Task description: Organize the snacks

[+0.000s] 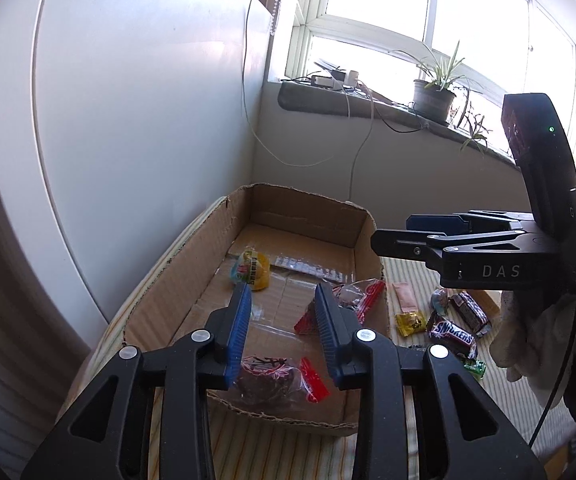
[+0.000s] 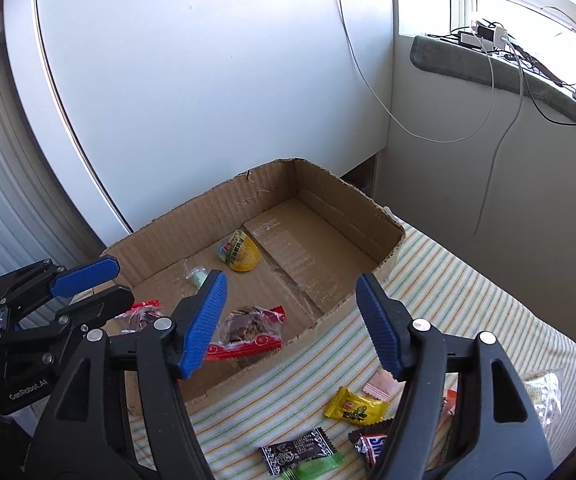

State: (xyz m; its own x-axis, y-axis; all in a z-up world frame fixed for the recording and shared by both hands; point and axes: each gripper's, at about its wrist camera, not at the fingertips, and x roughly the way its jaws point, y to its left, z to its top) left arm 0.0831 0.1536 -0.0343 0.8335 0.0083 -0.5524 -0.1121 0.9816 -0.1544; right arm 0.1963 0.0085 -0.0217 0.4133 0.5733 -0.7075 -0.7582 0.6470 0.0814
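- Two grippers, both spread and empty: left gripper [image 1: 283, 320] hangs over the box [image 1: 364, 232], right gripper [image 2: 292, 320] over its near wall.
- Three snacks lie inside: yellow cup [image 2: 239, 256], two red packets [image 2: 247, 332].
- Snickers [image 1: 452, 336] and yellow candy [image 2: 356, 406] sit on the striped cloth [image 2: 468, 280] beside the box.

Rough, matt corrugated cardboard is being shown in the box [image 2: 191, 220]. Glossy plastic is being seen on the snack wrappers [image 2: 247, 330]. Striped woven cloth [image 2: 468, 280] is being displayed, and ribbed blue rubbery pads on the fingers [image 2: 203, 320].
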